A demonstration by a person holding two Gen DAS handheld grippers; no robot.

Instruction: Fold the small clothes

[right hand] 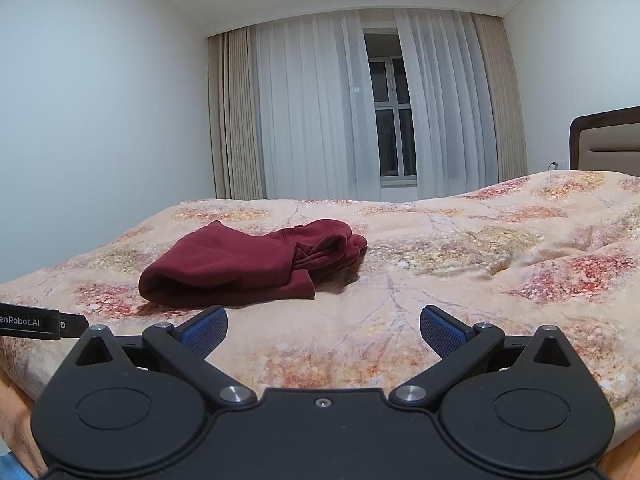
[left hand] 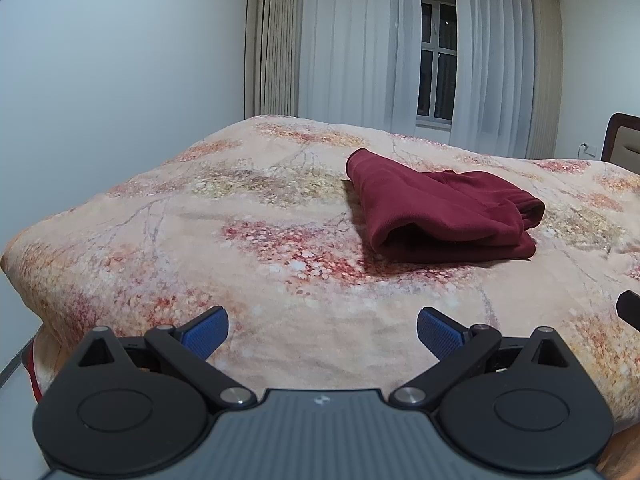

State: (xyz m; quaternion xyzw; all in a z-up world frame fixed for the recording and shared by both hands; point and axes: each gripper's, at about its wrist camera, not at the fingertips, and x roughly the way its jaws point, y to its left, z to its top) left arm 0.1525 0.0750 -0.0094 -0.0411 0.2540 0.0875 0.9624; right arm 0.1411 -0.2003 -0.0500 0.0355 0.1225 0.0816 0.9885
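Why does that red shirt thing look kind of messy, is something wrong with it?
Nothing is broken or spilled. The dark red garment lies folded on the flowery bedspread, but its right end is bunched and lumpy rather than flat, so the fold looks untidy. Both grippers are open and apart from it.

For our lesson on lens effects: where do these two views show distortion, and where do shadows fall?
Left wrist view: dark corners, the bed bulging, soft shadow beside the red garment. Right wrist view: ceiling line and curtains bowed, shadow under the garment's right end.
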